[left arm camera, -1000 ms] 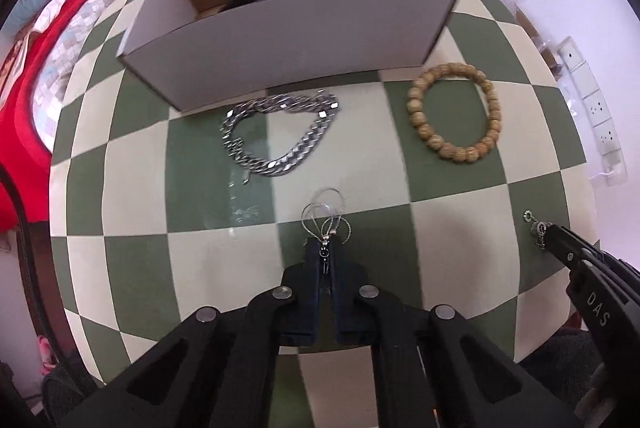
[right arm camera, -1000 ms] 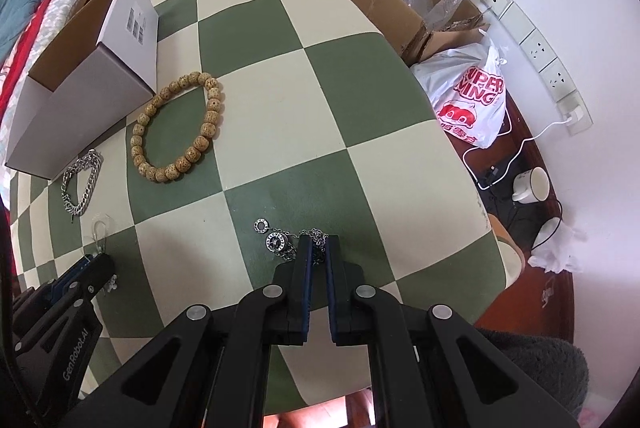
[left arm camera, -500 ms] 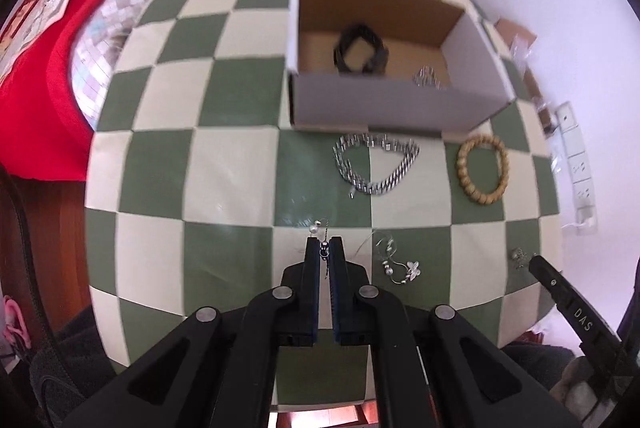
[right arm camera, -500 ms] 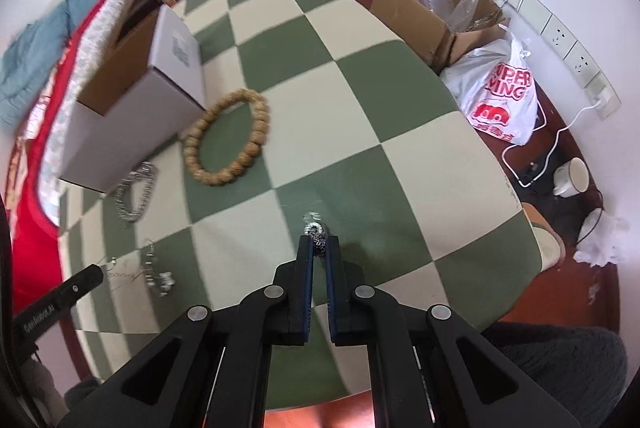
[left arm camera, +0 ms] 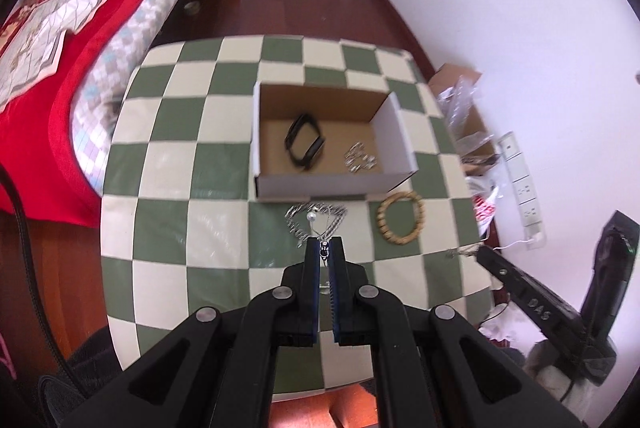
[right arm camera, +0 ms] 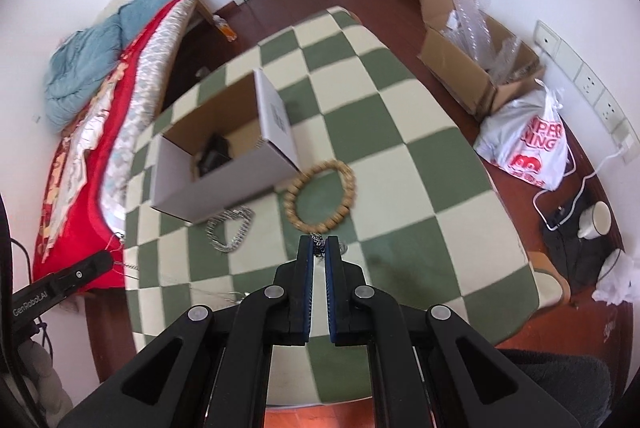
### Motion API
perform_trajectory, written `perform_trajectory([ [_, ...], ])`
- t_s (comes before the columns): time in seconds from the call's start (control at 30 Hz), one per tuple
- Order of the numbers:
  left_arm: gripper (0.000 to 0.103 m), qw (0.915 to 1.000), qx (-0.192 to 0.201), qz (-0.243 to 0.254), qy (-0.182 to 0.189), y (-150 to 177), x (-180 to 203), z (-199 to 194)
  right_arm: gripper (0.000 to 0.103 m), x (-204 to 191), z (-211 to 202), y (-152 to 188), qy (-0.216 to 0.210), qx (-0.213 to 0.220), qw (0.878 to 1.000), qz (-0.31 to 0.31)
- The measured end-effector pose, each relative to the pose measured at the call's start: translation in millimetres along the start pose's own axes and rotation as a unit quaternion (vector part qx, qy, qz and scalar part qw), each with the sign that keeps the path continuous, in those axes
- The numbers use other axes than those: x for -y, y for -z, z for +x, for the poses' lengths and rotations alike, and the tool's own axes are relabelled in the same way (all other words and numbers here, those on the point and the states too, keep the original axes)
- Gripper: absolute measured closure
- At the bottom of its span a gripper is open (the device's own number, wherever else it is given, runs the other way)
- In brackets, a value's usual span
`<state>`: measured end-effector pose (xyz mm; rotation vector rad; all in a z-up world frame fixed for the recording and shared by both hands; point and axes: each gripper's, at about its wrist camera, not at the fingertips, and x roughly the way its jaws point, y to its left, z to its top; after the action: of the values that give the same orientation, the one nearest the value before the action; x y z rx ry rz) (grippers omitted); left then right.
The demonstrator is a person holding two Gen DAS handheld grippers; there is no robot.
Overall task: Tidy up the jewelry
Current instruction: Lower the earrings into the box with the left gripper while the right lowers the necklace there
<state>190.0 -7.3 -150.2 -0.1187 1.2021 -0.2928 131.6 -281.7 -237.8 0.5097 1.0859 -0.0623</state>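
My left gripper (left arm camera: 325, 248) is shut on a thin silver earring (left arm camera: 316, 226) and holds it high above the checkered table (left arm camera: 168, 196). My right gripper (right arm camera: 319, 248) is shut on a small silver chain piece (right arm camera: 318, 239), also lifted; it shows at the right of the left wrist view (left arm camera: 464, 251). An open white cardboard box (left arm camera: 332, 186) holds a black bracelet (left arm camera: 305, 144) and a small silver piece (left arm camera: 360, 158). A silver chain bracelet (right arm camera: 231, 228) and a wooden bead bracelet (left arm camera: 401, 220) lie on the table in front of the box.
A bed with a red cover (left arm camera: 52, 76) stands left of the table. On the floor to the right are a brown cardboard box (right arm camera: 476, 68), a white plastic bag (right arm camera: 528, 144), wall sockets (left arm camera: 520, 184) and a cup (right arm camera: 596, 218).
Both grippers have risen well above the table with their jewelry, and the views now look down on the whole table and into the box.
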Motion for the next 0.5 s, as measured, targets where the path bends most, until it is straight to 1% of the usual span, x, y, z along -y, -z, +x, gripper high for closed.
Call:
perform_trajectory([
  [0.2, 0.101, 0.9988, 0.035, 0.029, 0.017, -22.0, 14.3, -39.2, 0.097, -26.9, -22.2, -18.6, -0.024, 0.011, 0.999, -0.021],
  [0.3, 0.101, 0.9973, 0.055, 0.043, 0.023, -36.2, 19.0, -60.7, 0.097, -46.2, -36.1, -32.3, -0.039, 0.018, 0.998, -0.042],
  [0.4, 0.101, 0.9947, 0.081, 0.06, 0.02, -56.5, 19.9, -83.1, 0.097, -67.9, -48.7, -48.2, -0.042, 0.033, 0.996, -0.074],
  [0.5, 0.101, 0.9932, 0.094, 0.066, 0.021, -76.9, 16.8, -93.2, 0.098, -84.8, -56.1, -66.3, -0.043, 0.045, 0.993, -0.099],
])
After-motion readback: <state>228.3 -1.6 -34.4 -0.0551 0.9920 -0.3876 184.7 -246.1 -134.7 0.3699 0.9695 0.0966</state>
